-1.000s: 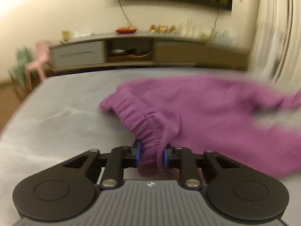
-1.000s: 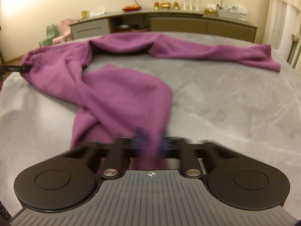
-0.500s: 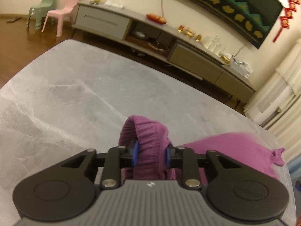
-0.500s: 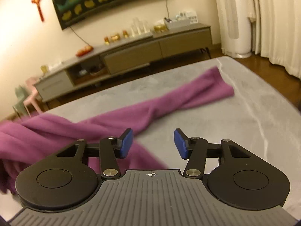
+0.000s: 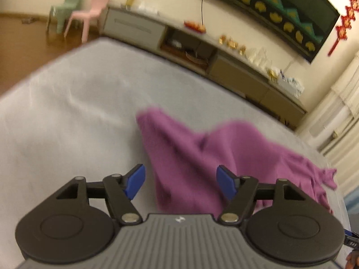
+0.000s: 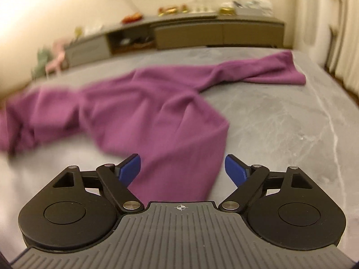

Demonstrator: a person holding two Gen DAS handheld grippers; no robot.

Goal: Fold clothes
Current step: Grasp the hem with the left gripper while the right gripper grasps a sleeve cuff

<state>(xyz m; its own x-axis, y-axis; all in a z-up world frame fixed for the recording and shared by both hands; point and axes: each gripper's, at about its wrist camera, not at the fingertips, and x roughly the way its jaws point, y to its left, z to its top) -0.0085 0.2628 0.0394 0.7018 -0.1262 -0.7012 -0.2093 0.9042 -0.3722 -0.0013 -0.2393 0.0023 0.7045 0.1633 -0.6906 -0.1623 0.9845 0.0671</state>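
Both opening grippers (image 5: 180, 181) (image 6: 182, 168) hover over purple trousers (image 6: 157, 112).

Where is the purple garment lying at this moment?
The purple garment lies spread on the grey table, just ahead of both open grippers, one leg reaching toward the far right corner in the right wrist view.

I see the grey marbled table (image 6: 280, 121) carrying only the purple garment (image 6: 157, 116), spread ahead of both sets of jaws.
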